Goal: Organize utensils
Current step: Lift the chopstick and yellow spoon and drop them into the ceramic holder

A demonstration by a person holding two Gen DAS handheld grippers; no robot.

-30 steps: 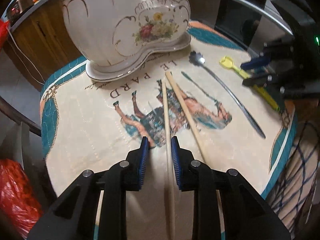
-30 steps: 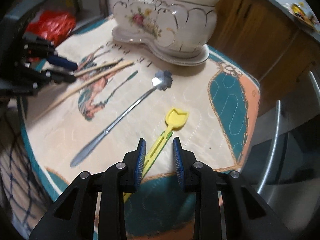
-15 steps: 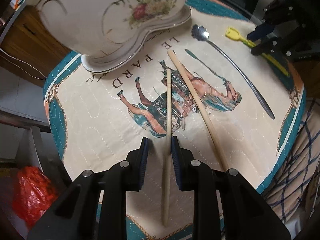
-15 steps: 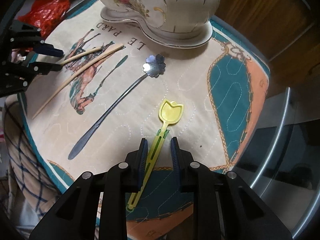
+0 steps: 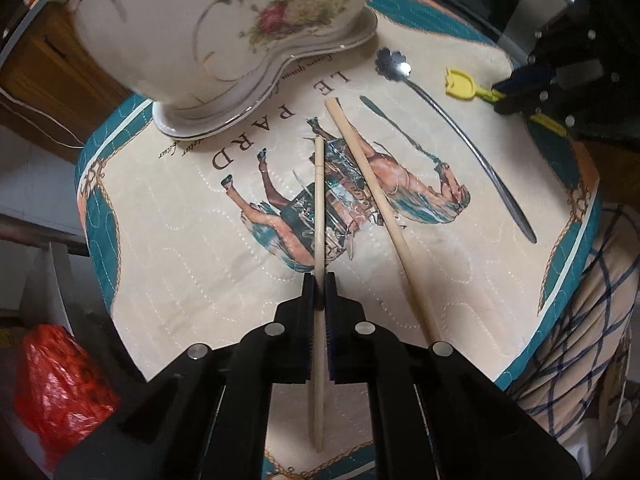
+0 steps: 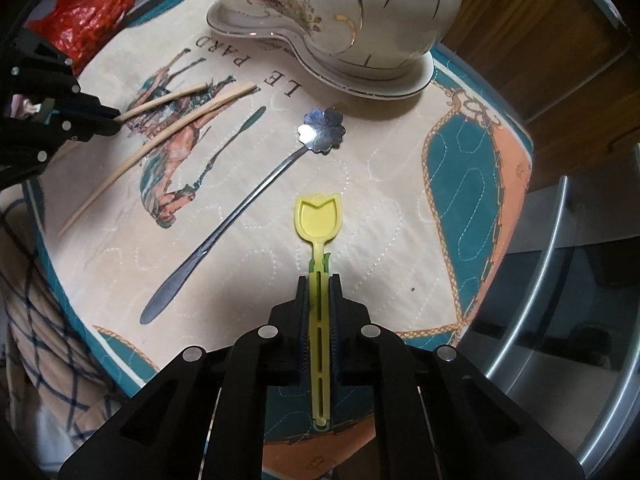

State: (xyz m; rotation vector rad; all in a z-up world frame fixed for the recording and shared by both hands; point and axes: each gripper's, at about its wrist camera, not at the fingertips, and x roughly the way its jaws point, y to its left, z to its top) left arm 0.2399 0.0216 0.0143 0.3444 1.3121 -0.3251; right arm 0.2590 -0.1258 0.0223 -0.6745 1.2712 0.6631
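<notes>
My left gripper [image 5: 319, 286] is shut on a wooden chopstick [image 5: 319, 208] that runs between its fingers over the printed mat. A second chopstick [image 5: 376, 196] lies just to the right on the mat. My right gripper [image 6: 319, 284] is shut on the handle of a yellow tulip-shaped plastic spoon [image 6: 317, 222]. A metal flower-bowl spoon [image 6: 256, 200] lies on the mat between the two grippers; it also shows in the left wrist view [image 5: 452, 136]. The white floral ceramic holder [image 5: 224, 32] stands at the far side; it also shows in the right wrist view [image 6: 352, 12].
A round quilted mat [image 5: 168, 216] with a horse print covers the small table. A red plastic bag [image 5: 60, 380] lies below on the left. A plaid cloth [image 5: 580, 320] hangs at the mat's right edge. A metal rail [image 6: 548, 264] curves past the table.
Both grippers have closed: the left on the chopstick, the right on the yellow spoon's handle. Both had been open around these a second ago.
</notes>
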